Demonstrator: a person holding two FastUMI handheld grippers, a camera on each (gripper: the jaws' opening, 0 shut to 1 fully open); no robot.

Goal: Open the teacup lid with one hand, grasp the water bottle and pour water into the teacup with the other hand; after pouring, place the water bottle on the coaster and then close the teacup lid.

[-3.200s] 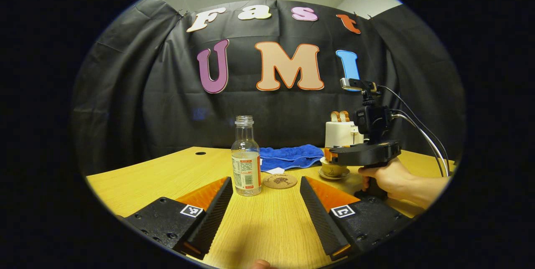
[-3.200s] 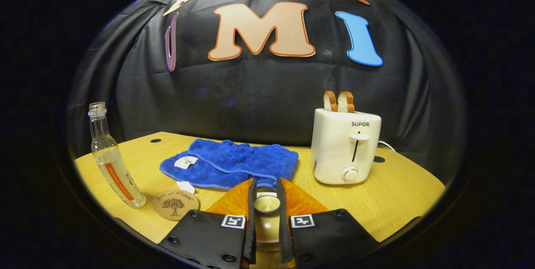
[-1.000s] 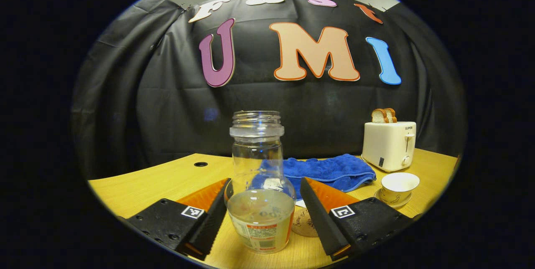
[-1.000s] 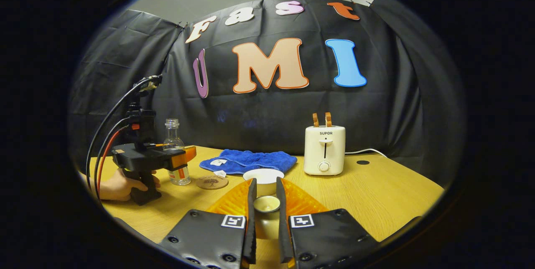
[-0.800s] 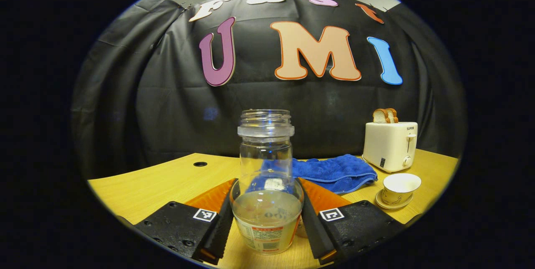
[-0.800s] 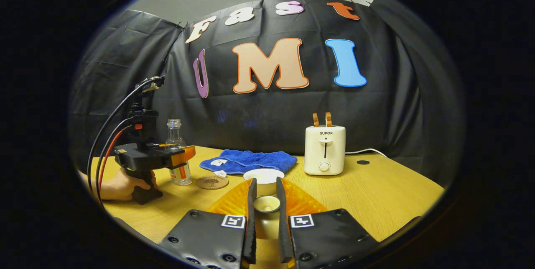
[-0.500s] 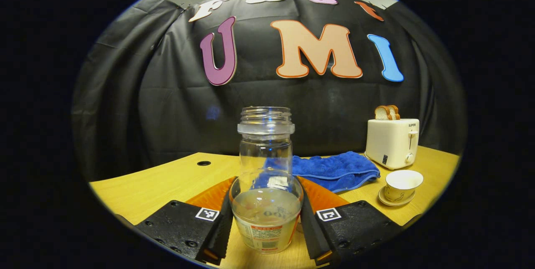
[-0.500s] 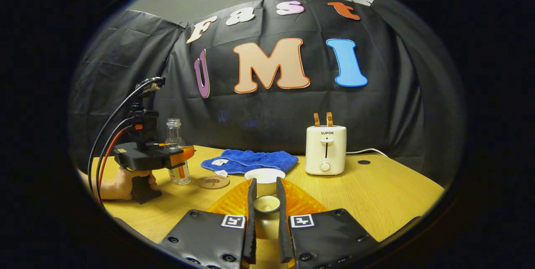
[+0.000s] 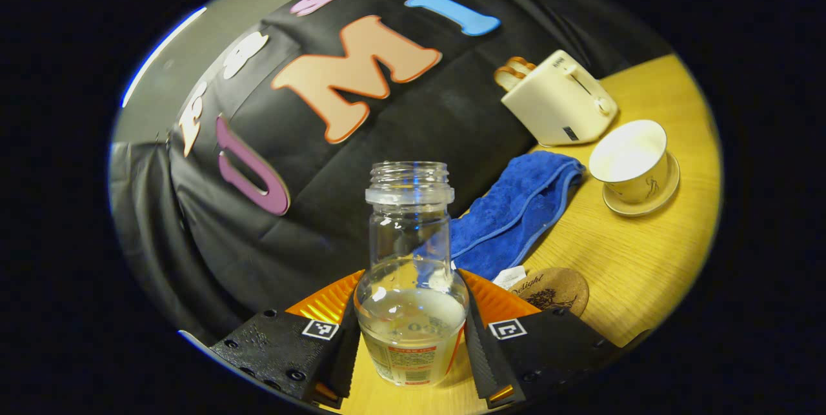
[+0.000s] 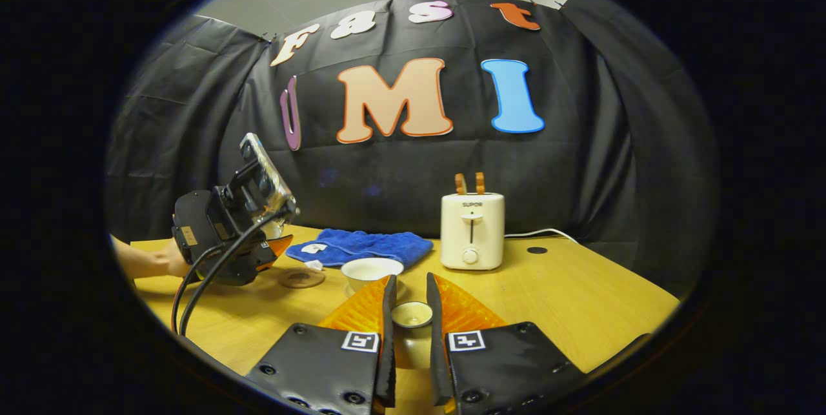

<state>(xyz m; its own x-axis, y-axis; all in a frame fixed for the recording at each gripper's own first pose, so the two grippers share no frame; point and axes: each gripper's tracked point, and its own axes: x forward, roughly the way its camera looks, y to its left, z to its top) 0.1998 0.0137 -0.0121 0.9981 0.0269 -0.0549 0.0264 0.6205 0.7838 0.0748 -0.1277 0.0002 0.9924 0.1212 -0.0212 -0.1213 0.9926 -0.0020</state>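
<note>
Both jaws are clamped: my left gripper (image 9: 408,337) squeezes the clear water bottle (image 9: 411,273), lifted and tilted over the tabletop (image 9: 645,247); my right gripper (image 10: 408,331) pinches the small round teacup lid (image 10: 412,315). Uncovered, the teacup (image 9: 631,162) sits on its saucer beside the toaster (image 9: 558,107) and blue towel (image 9: 510,212), with the cork coaster (image 9: 552,290) nearer.

The left gripper (image 9: 410,337) is tipped sideways, both fingers clamped on the water bottle (image 9: 410,273); the right gripper (image 10: 410,331) pinches the teacup lid (image 10: 412,315).
</note>
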